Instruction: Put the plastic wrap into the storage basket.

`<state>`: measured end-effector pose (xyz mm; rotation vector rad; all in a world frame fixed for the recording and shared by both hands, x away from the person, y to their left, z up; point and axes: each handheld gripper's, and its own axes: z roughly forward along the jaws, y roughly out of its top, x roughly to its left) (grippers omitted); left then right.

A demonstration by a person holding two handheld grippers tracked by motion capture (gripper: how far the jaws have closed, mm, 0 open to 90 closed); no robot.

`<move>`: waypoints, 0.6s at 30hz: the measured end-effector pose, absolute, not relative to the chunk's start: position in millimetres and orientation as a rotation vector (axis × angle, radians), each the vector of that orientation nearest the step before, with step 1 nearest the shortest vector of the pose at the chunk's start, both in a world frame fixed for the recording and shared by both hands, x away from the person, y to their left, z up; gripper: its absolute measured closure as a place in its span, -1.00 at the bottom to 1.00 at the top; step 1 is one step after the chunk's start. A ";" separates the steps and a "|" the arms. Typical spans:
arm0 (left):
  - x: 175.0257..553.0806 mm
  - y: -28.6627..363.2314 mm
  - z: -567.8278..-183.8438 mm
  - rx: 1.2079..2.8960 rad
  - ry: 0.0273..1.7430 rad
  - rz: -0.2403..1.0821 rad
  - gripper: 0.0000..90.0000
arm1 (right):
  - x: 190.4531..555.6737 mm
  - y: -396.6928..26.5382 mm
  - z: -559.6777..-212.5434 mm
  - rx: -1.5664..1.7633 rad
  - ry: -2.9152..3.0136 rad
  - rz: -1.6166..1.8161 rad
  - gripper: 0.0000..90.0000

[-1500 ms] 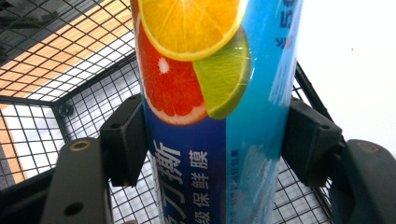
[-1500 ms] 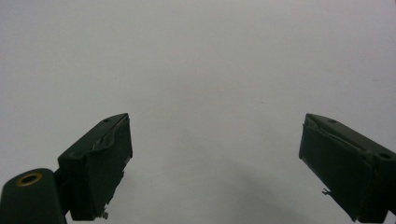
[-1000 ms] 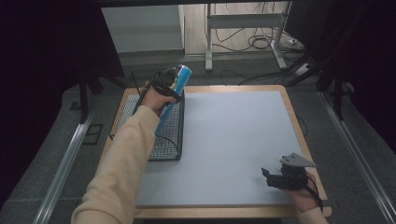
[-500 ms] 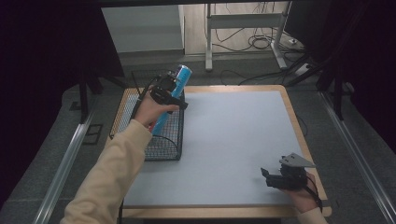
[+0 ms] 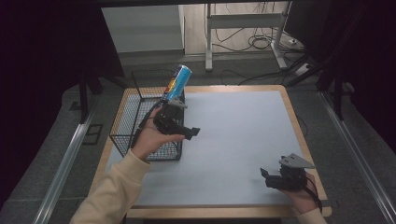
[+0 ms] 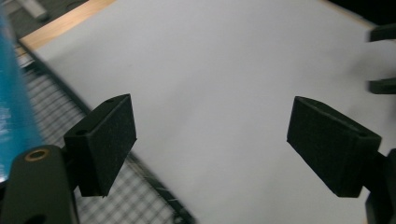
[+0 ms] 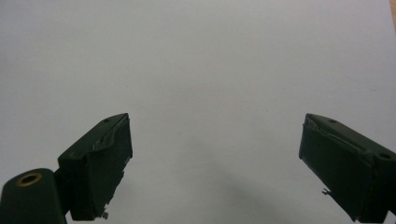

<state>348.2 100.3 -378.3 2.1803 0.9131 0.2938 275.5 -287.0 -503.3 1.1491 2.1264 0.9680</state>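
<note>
Leaning in our wire basket (image 5: 122, 122), the blue can (image 5: 178, 81) stands free; our left gripper (image 5: 189, 132), just widening, and right gripper (image 5: 265, 176) gape empty.

grey floor (image 5: 56, 140), metal table legs (image 5: 208, 42), tangled cables (image 5: 259, 42).

From my seat, the can (image 5: 178, 83) is only partly readable: its lower end sits behind the left gripper (image 5: 190, 132) and the wire basket (image 5: 125, 122) mesh in the high view, and its label print is too small to make out. In the left gripper view the can (image 6: 11, 107) is a blurred blue strip cut off by the left edge, and the right gripper (image 6: 383, 58) is two soft dark shapes clipped at the right edge. The right hand (image 5: 301, 201) runs off the bottom edge of the high view, wrist cut.
</note>
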 end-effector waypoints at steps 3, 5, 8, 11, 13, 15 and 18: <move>328.8 90.6 -386.3 2.188 0.836 0.254 -0.65 | 275.4 -287.1 -503.1 1.152 2.126 0.967 -0.78; 319.3 84.8 -392.4 2.187 0.821 0.248 -0.65 | 275.4 -287.0 -503.2 1.153 2.126 0.967 -0.78; 307.4 78.8 -403.0 2.201 0.799 0.244 -0.64 | 275.2 -286.8 -503.5 1.149 2.129 0.965 -0.78; 297.6 74.3 -417.2 2.212 0.790 0.270 -0.64 | 275.1 -287.0 -503.3 1.148 2.128 0.966 -0.78; 291.7 72.6 -427.2 2.207 0.795 0.281 -0.60 | 275.3 -287.2 -503.6 1.146 2.127 0.966 -0.78; 287.1 71.0 -437.8 2.224 0.793 0.249 -0.60 | 275.1 -287.0 -503.8 1.146 2.128 0.967 -0.78; 281.1 69.3 -449.5 2.245 0.792 0.240 -0.60 | 274.9 -286.6 -503.8 1.140 2.125 0.971 -0.78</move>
